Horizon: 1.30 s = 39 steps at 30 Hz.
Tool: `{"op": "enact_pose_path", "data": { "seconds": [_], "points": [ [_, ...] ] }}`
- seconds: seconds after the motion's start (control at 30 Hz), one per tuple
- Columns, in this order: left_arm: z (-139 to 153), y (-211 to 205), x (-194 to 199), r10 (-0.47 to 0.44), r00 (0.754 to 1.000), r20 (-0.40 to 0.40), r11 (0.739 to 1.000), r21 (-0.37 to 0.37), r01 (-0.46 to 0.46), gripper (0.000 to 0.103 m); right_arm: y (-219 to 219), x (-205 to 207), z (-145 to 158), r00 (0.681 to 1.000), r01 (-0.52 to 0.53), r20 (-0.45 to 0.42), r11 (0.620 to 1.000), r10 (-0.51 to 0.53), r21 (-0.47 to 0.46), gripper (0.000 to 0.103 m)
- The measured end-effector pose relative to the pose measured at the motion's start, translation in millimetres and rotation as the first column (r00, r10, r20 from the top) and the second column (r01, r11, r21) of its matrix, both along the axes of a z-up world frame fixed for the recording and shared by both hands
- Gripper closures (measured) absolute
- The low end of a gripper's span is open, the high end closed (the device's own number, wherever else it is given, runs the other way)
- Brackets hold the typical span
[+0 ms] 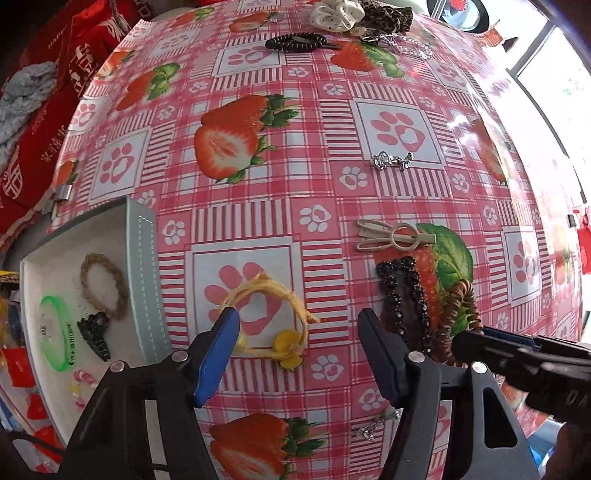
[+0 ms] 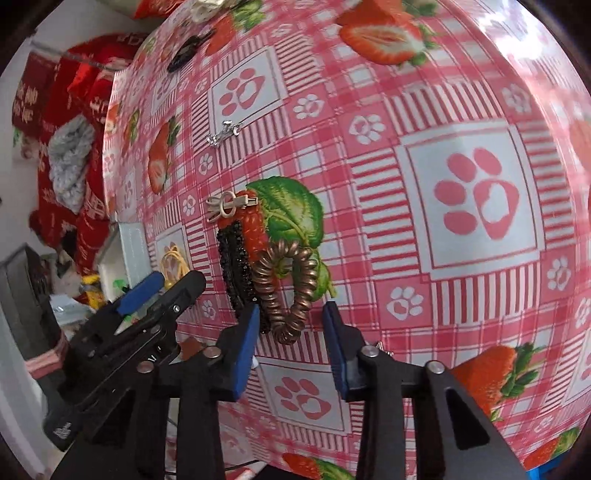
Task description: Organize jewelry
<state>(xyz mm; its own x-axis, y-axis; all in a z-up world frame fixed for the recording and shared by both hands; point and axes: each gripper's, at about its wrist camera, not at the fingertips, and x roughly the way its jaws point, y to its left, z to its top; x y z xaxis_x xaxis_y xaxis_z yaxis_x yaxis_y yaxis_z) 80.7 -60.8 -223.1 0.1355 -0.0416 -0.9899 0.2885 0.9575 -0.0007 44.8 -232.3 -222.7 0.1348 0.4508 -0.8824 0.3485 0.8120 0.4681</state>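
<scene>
My left gripper [image 1: 297,317] is open over a yellow string hair tie with yellow flowers [image 1: 275,321] lying on the table; its left fingertip touches the tie's edge. My right gripper [image 2: 291,314] is open around the near end of a brown spiral hair tie [image 2: 286,291], beside a black beaded clip [image 2: 236,266]. A grey-walled white box [image 1: 146,266] at the left holds a braided tan tie [image 1: 103,286], a green bangle [image 1: 57,332] and a black claw clip [image 1: 94,334]. The right gripper also shows in the left wrist view [image 1: 491,350].
On the strawberry-print tablecloth [image 1: 295,155] lie a beige rabbit clip [image 1: 393,236], a silver clip [image 1: 391,160], a black spiral tie [image 1: 295,40], scrunchies [image 1: 338,14] at the far edge and a small silver piece [image 1: 373,424] near me. Red bags [image 1: 40,129] lie left of the table.
</scene>
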Motion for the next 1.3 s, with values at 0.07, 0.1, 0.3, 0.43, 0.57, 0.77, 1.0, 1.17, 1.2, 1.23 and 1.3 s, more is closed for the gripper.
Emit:
{"op": "enact_pose_path", "data": {
  "seconds": [0.07,0.1,0.3,0.43,0.57,0.77,1.0,1.17,1.2,1.23,1.3],
  "points": [
    [-4.4,-2.3,0.5,-0.005,1.0,-0.014,1.0,-0.001,0.005,0.047,5.7,2.7,1.7,0.999,-0.034,0.006,0.999,0.034,-0.039,0.073],
    [-6.9,-3.8,0.0,-0.007,1.0,-0.018,1.0,0.004,0.007,0.047,8.5,4.0,2.2,0.999,-0.048,0.007,0.997,0.049,-0.057,0.078],
    [-6.5,-14.0,-6.3,-0.047,0.999,0.006,0.999,0.004,0.047,0.069,9.2,3.7,1.7,0.997,-0.074,0.007,0.991,0.075,-0.111,0.088],
    [-5.4,-16.5,-6.5,-0.051,0.999,0.006,0.999,-0.015,0.051,0.089,6.4,2.6,3.5,0.997,-0.079,0.009,0.987,0.081,-0.143,0.091],
    [1.4,-10.8,-4.7,-0.033,0.999,0.014,0.998,-0.044,0.033,0.093,5.0,2.1,6.5,0.997,-0.077,0.013,0.982,0.081,-0.172,0.091],
    [23.7,7.1,-7.5,-0.03,0.999,0.032,0.996,-0.089,0.033,0.093,1.7,-1.0,15.0,0.996,-0.076,0.029,0.977,0.083,-0.202,0.092],
    [49.4,15.4,-15.7,-0.02,0.998,0.063,0.99,-0.14,0.029,0.093,-5.3,-6.5,29.1,0.995,-0.07,0.048,0.974,0.082,-0.216,0.091],
    [63.2,20.9,-21.7,-0.007,0.996,0.086,0.985,-0.17,0.022,0.093,-5.7,-7.8,37.8,0.995,-0.07,0.06,0.972,0.085,-0.223,0.091],
    [65.6,24.6,-23.0,-0.004,0.996,0.089,0.984,-0.176,0.02,0.093,-4.7,-8.0,39.2,0.994,-0.071,0.061,0.972,0.086,-0.224,0.091],
    [68.6,26.6,-24.3,-0.001,0.996,0.093,0.984,-0.18,0.018,0.093,-4.0,-8.3,40.9,0.994,-0.072,0.064,0.972,0.088,-0.225,0.091],
    [75.1,32.7,-26.9,0.006,0.995,0.103,0.983,-0.185,0.014,0.093,-0.8,-8.4,44.1,0.993,-0.076,0.069,0.971,0.094,-0.225,0.091]
  ]
}}
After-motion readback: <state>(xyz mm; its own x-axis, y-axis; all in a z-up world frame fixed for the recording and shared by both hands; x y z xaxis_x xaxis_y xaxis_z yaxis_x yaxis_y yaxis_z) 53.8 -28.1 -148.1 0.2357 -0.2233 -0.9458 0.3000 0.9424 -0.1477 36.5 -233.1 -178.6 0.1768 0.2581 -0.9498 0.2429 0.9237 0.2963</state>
